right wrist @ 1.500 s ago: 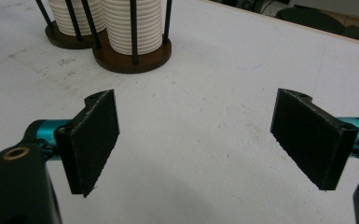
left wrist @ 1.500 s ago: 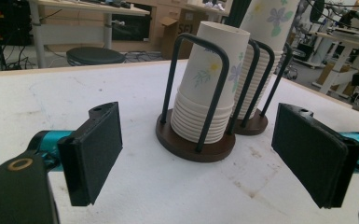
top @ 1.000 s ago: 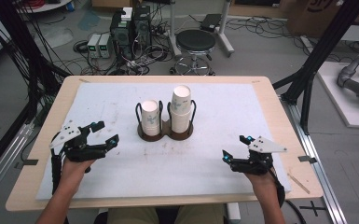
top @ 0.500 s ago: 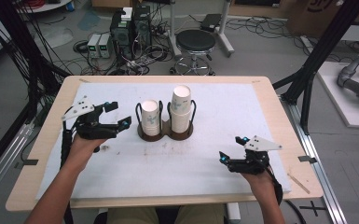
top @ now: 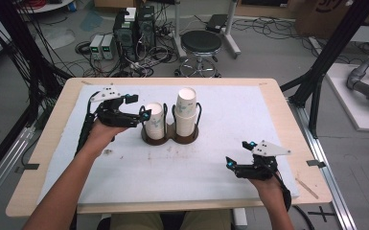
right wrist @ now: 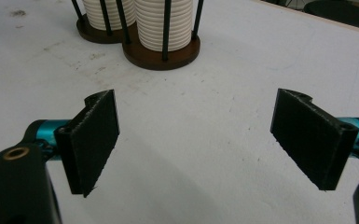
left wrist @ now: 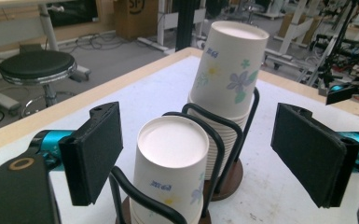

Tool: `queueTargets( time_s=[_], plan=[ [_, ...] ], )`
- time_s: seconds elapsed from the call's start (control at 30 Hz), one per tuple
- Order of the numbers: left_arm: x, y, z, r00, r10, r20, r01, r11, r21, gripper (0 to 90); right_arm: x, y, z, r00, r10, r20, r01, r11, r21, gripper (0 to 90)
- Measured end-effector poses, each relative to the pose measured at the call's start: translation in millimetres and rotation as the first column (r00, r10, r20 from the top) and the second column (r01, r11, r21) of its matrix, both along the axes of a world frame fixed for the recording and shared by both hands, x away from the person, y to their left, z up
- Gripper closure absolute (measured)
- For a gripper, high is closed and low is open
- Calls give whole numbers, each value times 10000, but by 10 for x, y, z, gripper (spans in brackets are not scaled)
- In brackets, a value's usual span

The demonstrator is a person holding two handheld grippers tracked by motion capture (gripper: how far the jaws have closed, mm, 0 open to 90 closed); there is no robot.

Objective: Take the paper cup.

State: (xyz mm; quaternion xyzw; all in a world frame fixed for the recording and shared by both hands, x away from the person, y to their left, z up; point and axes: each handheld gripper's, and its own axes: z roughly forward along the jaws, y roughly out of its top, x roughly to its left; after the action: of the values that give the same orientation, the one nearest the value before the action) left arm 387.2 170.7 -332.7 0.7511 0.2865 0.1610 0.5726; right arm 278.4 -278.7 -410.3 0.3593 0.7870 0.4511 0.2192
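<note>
Now, line by line:
Left gripper (top: 141, 109): jaws wide, just closing a little, pads clear of any cup; it sits just beside the near stack, and in its own view the short stack stands between the jaws.
Short stack (left wrist: 170, 163): upside-down paper cups in the left ring of the holder (top: 168, 139).
Tall stack (top: 186, 112): in the right ring, touching nothing but the wire.
Right gripper (top: 239, 155): jaws wide, nothing between them, low over the white mat (top: 220, 182), well apart from the holder.
Table (top: 43, 158): wooden rim around the mat.
</note>
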Motion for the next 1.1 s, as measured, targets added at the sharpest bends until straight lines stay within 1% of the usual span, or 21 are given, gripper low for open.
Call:
queueTargets(
  time_s=[0.03,0.07,0.13,0.17,0.2,0.27,0.3,0.33,0.37,0.4,0.43,0.57,0.6,0.63,0.73,0.8,0.87,0.97,1.03,1.07,1.1],
  plan=[
    [56,-40,-6,9999,19,-123,-17,9998,197,166,-10,-2,0,10000,-2,-31,2,10000,24,158],
    [56,-40,-6,9999,19,-123,-17,9998,197,165,-13,-3,-2,10000,-5,-46,5,10000,34,158],
    [138,-100,-17,9995,105,-306,-90,9988,471,166,-15,-8,-6,10000,17,-7,-17,10000,3,158],
    [138,-100,-17,9995,105,-306,-90,9988,471,166,-16,-9,-8,10000,34,12,-34,10000,12,158],
    [183,-147,-34,9991,127,-401,-97,9972,742,171,-22,-7,-9,10000,24,-33,-24,10000,16,158],
    [223,-195,-64,9985,146,-524,-87,9938,1110,179,-22,-5,-8,10000,55,-12,-55,10000,-6,157],
    [223,-195,-64,9985,146,-524,-87,9938,1110,179,-21,-4,-10,10000,63,-7,-63,10000,-36,158],
    [238,-219,-80,9983,175,-554,-104,9918,1275,180,-22,-2,-10,10000,58,-19,-58,10000,-18,158],
    [263,-261,-108,9976,162,-666,-60,9888,1494,180,-24,2,-11,10000,45,-43,-45,10000,-1,158],
    [263,-261,-108,9976,162,-666,-60,9888,1494,183,-26,4,-12,10000,61,-68,-61,10000,10,158],
    [280,-300,-129,9973,154,-714,-30,9853,1709,188,-25,5,-12,10000,79,-28,-79,10000,-1,158],
    [297,-338,-151,9968,171,-776,-23,9825,1862,210,-27,8,-10,10000,91,-19,-91,10000,-19,158],
    [304,-350,-165,9965,248,-794,-87,9803,1976,214,-27,8,-10,10000,96,-25,-96,9999,-28,158],
    [306,-353,-170,9962,261,-831,-89,9796,2010,224,-27,8,-11,9999,97,-27,-97,9999,-35,158],
    [311,-355,-179,9958,237,-881,-46,9774,2114,270,-28,5,-14,9999,99,-31,-99,9999,-33,158],
    [311,-354,-181,9959,238,-868,-44,9762,2169,318,-30,0,-14,10000,75,-57,-75,10000,-48,158],
    [317,-346,-184,9953,211,-949,3,9756,2198,350,-32,-2,-14,10000,58,-59,-59,10000,-37,158],
    [318,-338,-180,9944,301,-1014,-76,9764,2158,357,-33,-4,-13,10000,50,-34,-50,10000,-51,158],
    [317,-334,-176,9946,328,-980,-109,9762,2167,361,-34,-4,-11,10000,55,-36,-55,10000,-50,158],
    [315,-324,-168,9947,332,-968,-121,9775,2107,362,-34,1,-12,10000,53,-55,-53,10000,-41,158],
    [309,-303,-142,9951,336,-926,-152,9813,1920,362,-33,0,-12,10000,63,-55,-63,10000,-70,158]
  ],
)
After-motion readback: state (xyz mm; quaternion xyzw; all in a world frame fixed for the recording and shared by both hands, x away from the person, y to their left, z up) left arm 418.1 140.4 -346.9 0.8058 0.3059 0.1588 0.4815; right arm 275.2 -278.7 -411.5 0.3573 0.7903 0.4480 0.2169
